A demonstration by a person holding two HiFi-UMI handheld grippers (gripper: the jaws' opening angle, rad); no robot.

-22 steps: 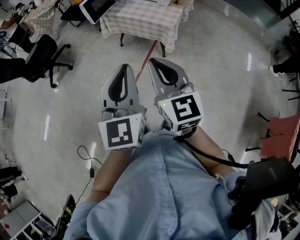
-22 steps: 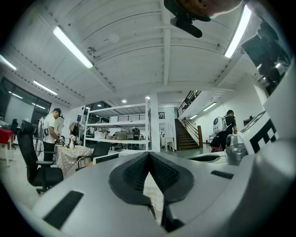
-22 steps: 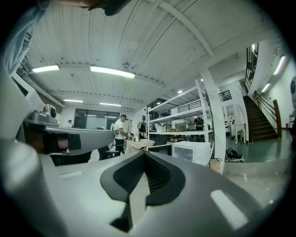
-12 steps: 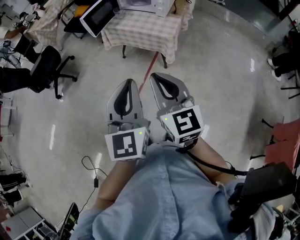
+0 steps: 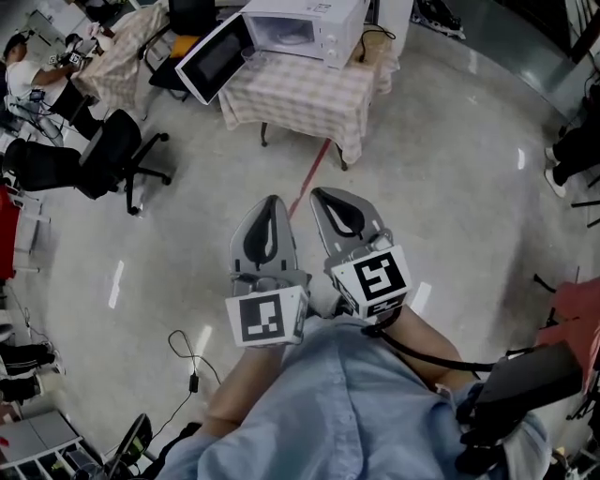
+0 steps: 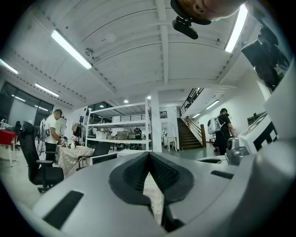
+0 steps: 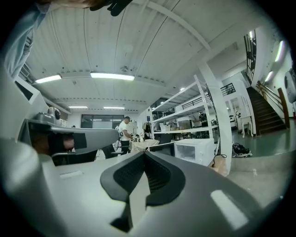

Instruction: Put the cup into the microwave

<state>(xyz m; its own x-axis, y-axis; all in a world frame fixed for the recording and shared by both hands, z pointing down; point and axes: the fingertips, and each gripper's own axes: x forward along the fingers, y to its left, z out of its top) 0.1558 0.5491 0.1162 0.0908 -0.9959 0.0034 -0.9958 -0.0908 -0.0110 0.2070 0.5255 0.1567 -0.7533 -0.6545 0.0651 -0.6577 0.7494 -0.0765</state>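
Observation:
A white microwave stands on a table with a checked cloth at the top of the head view, its door swung open to the left. I cannot make out a cup in any view. My left gripper and right gripper are held side by side over the floor, well short of the table. Both are shut with nothing between the jaws. The right gripper view shows the closed jaw tips with the microwave far beyond them. In the left gripper view the jaws also meet.
A black office chair stands left of the table, and a person sits at a desk at the far left. A red floor line runs toward the table. A cable lies on the floor at lower left. A person with a backpack walks near stairs.
The table and microwave have come farther into the head view from the top. Both grippers sit lower in the frame, still side by side and shut.

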